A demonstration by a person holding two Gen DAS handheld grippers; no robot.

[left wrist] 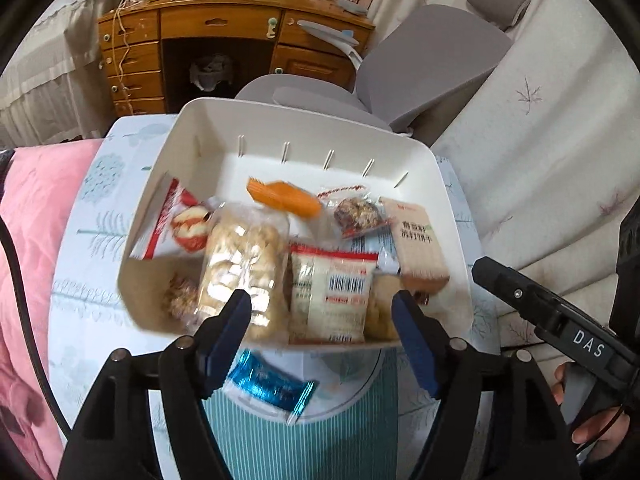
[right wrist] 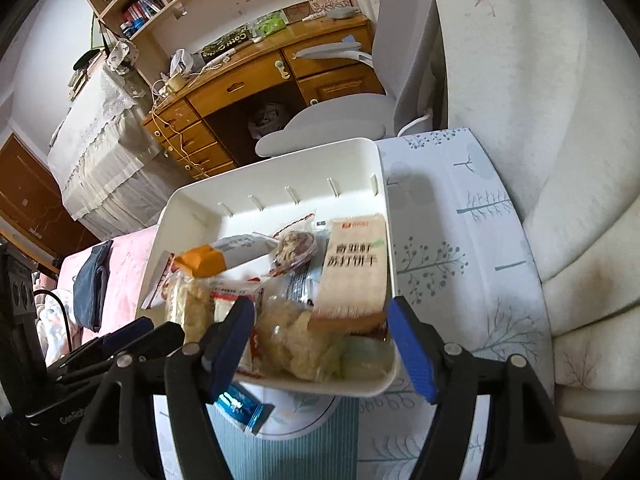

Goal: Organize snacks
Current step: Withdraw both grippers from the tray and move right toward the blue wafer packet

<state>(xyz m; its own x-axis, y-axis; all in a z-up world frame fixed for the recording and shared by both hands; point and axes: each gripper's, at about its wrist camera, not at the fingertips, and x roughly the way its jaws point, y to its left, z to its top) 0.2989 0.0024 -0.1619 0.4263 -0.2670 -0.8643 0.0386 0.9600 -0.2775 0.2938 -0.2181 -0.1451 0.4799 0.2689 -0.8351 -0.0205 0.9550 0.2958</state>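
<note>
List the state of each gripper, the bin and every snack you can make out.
left gripper: open, empty
right gripper: open, empty
white bin: upright, holding snacks
blue packet: outside the bin, on the tablecloth
orange packet: in the bin, blurred
beige cracker pack: in the bin, atop other snacks
clear cracker bag: in the bin, sealed

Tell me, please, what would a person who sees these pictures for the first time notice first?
The eye goes first to the white bin in the middle of the patterned table, crowded with snack packets, among them an orange packet and a beige cracker box. One blue foil packet lies alone outside the bin, on the table before its near wall. Both the left gripper and the right gripper hang open in front of the bin, holding nothing.
</note>
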